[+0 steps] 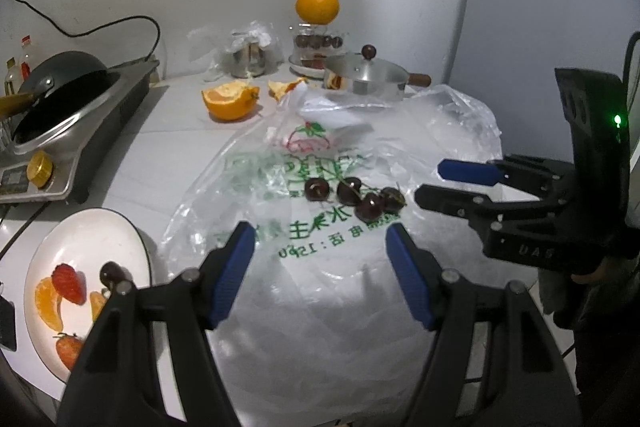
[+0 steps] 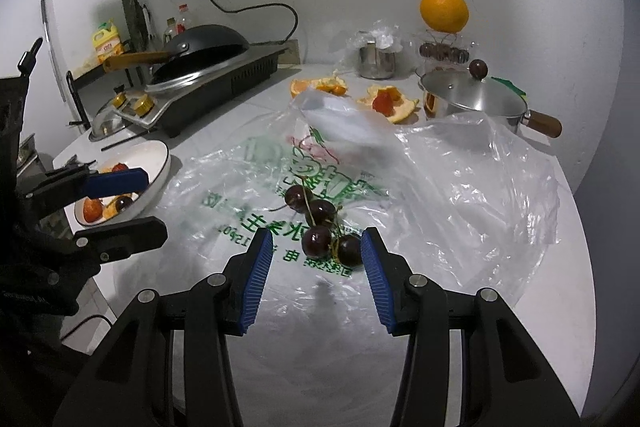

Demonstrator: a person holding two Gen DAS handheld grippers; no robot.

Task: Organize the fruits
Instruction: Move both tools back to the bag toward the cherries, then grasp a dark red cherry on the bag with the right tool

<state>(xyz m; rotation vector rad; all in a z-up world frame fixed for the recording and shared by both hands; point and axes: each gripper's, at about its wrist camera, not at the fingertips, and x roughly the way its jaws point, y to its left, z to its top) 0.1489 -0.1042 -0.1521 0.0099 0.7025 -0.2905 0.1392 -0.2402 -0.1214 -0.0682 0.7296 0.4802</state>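
Note:
Several dark cherries (image 1: 354,195) with stems lie on a printed clear plastic bag (image 1: 304,227) on the counter; they also show in the right wrist view (image 2: 320,227). My right gripper (image 2: 317,251) is open, its blue pads on either side of the nearest cherries. It shows at the right of the left wrist view (image 1: 428,181). My left gripper (image 1: 320,247) is open and empty, hovering over the bag short of the cherries. A white plate (image 1: 86,231) at the left holds a cherry, strawberries and orange segments; it also shows in the right wrist view (image 2: 160,163).
A cut orange half (image 1: 229,101) and peel lie behind the bag. A whole orange (image 1: 317,5) sits on a glass jar. A lidded steel pot (image 1: 366,77) stands at the back right, a stove with a black wok (image 1: 60,95) at the left.

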